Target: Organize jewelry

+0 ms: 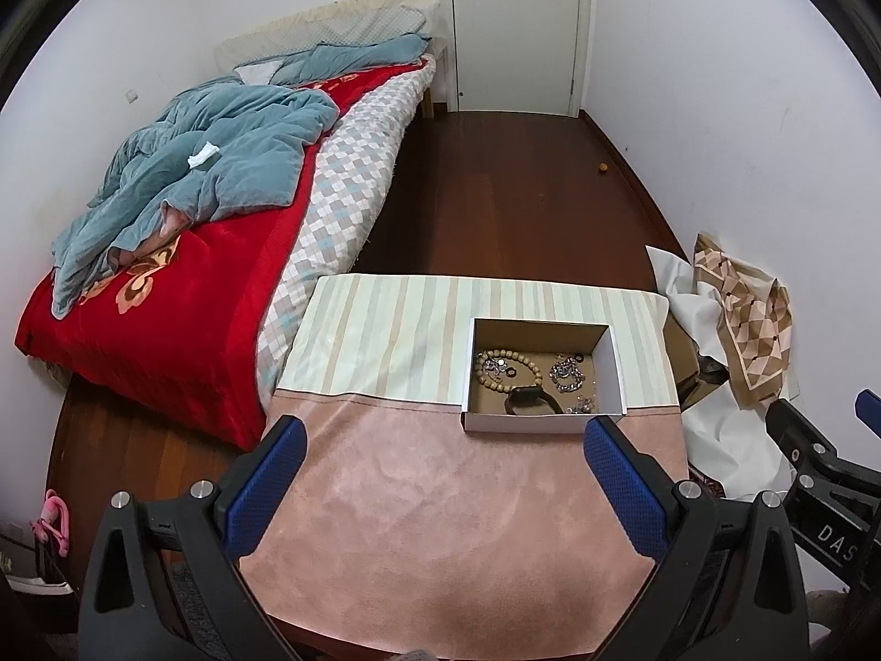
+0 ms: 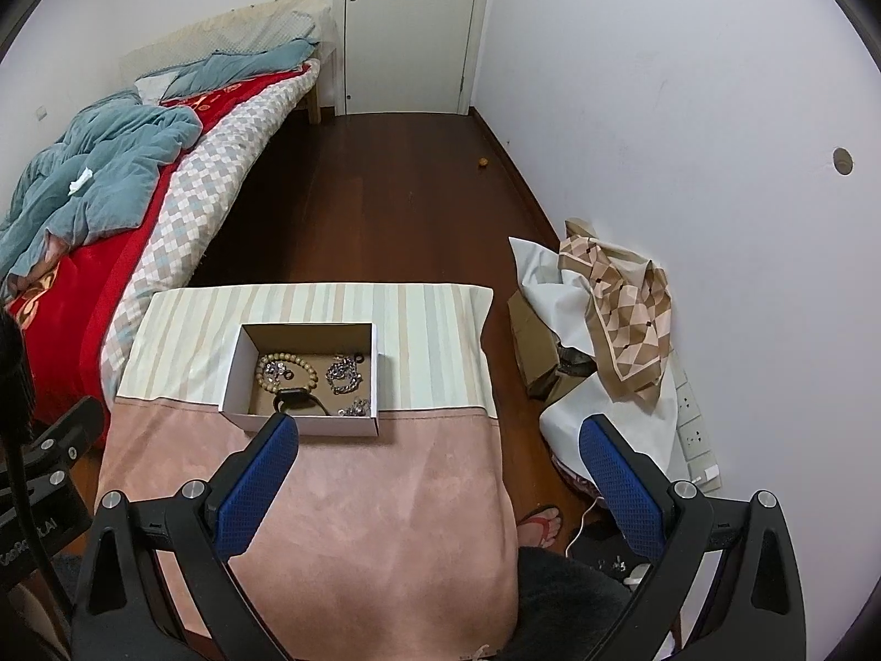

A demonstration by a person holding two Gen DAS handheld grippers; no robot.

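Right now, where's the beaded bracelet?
In both wrist views the beaded bracelet lies in the left half of the open cardboard box, left of the silver chains, behind the dark watch.

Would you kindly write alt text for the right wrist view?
An open cardboard box of jewelry, including a beaded bracelet and silver chains, sits on a cloth-covered table. The right gripper, jaws open and empty, hangs over the table's near part, with a bed to the left.
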